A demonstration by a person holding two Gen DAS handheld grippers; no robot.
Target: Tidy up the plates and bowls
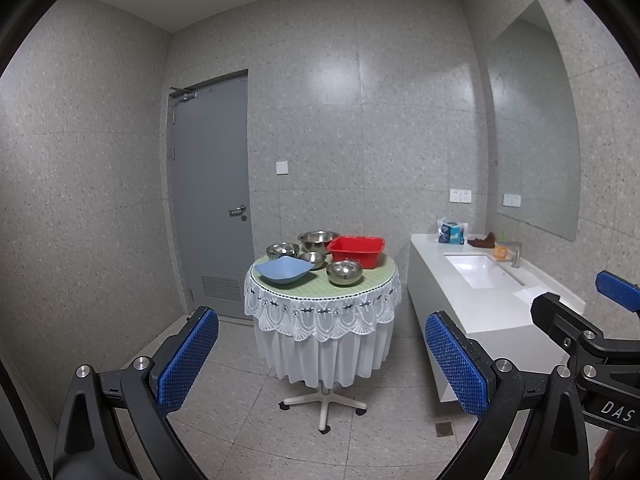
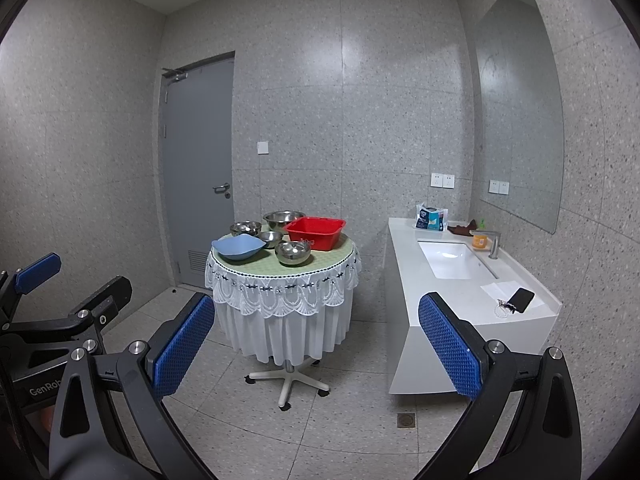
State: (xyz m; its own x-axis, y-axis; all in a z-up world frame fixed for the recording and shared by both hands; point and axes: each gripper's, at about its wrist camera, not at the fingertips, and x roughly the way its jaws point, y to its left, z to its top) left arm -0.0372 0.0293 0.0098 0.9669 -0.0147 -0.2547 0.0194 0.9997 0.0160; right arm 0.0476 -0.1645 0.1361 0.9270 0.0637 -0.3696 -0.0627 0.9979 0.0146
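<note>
I judge the main risk is tipping the round pedestal table (image 1: 320,284) on its wheeled base, or clattering the steel bowls, if I press a rim sideways. On it I count one red plastic basin (image 1: 356,251), one blue dish (image 1: 283,270) and four steel bowls (image 1: 344,272), all well ahead of me. My left gripper (image 1: 322,354) and right gripper (image 2: 316,340) both hang wide and empty.
</note>
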